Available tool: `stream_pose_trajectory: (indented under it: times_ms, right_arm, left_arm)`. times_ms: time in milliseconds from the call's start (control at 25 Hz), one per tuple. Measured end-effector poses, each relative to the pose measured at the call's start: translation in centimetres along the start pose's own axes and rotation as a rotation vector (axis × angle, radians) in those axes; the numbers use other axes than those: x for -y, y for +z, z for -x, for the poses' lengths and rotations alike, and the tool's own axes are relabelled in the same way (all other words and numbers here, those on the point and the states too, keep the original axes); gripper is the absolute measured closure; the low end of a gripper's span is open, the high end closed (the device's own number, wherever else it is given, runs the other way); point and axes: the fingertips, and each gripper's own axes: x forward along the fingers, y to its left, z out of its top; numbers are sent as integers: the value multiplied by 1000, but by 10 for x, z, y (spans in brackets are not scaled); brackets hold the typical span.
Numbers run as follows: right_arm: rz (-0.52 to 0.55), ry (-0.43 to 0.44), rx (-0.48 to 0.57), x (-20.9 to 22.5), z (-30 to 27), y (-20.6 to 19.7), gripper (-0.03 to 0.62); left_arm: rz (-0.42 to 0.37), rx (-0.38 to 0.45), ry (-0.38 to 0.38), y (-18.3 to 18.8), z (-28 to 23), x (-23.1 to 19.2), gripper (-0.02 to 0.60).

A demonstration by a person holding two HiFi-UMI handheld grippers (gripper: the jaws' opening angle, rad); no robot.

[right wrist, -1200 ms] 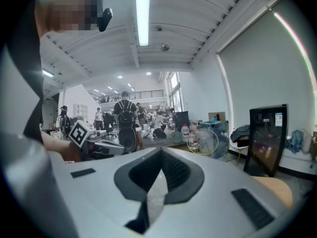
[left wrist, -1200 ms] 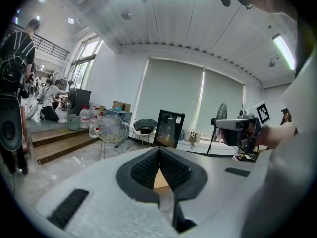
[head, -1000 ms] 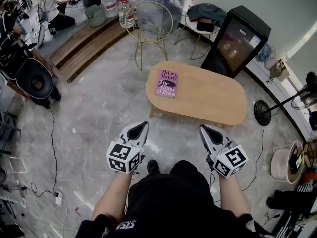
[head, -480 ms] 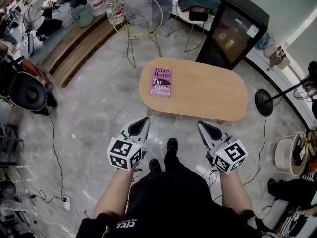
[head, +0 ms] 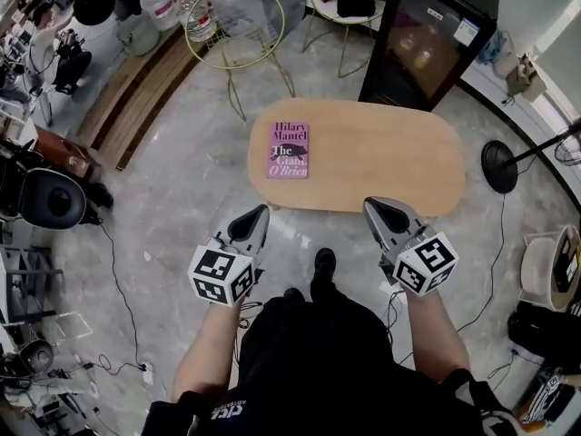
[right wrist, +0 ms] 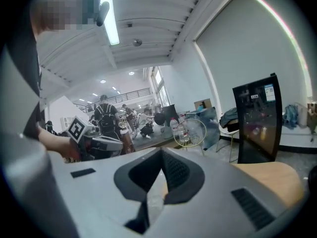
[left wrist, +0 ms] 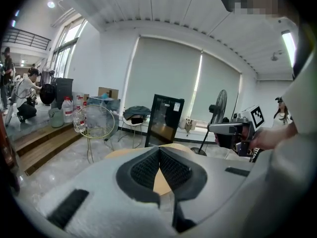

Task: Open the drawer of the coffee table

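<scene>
- While left tongs (head: 259, 213) and right tongs (head: 370, 205) are closed and empty, the bench (head: 381, 153) lies just higher in frame, long axis left-right;
- right tongs nearer; drawer unseen.

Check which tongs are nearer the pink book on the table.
Left. The left tongs are short of the coffee table's near edge, almost in line with the book; the right tongs are farther off to its right.

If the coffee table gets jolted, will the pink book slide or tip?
Tipping seems unlikely: the pink book lies flat on the coffee table. The smooth top might let it slide, but it sits inside the edge, so probably stays on.
</scene>
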Motion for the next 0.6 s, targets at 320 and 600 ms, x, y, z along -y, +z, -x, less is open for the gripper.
stream_pose_trajectory:
  times_ms: [320, 600]
  right_arm:
    - [-19, 15, -89, 23, -33, -30, 589]
    - [28, -2, -104, 9, -51, -42, 589]
  left_arm:
    - [52, -28, 4, -10, -42, -30, 577]
    - [8, -22, -71, -39, -61, -30, 577]
